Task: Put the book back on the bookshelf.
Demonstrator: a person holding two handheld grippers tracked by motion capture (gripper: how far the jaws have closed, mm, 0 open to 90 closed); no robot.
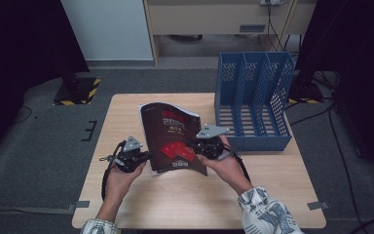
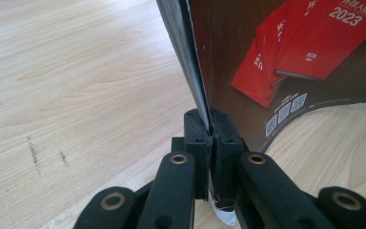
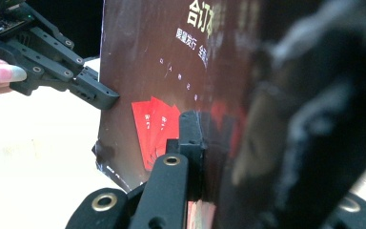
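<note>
We find the left gripper (image 2: 209, 125) and right gripper (image 3: 195, 125) each clamped tight on opposite edges of the dark-covered magazine (image 1: 173, 139).

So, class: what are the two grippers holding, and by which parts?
Both hold one dark magazine: the left gripper is shut on its left edge near the bottom, the right gripper on its right edge.

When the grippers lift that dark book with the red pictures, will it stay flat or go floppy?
Probably floppy: the book looks thin, and its cover already bows between the left gripper and right gripper. It seems light. The glossy cover might slip, though both jaws pinch its edges shut.
</note>
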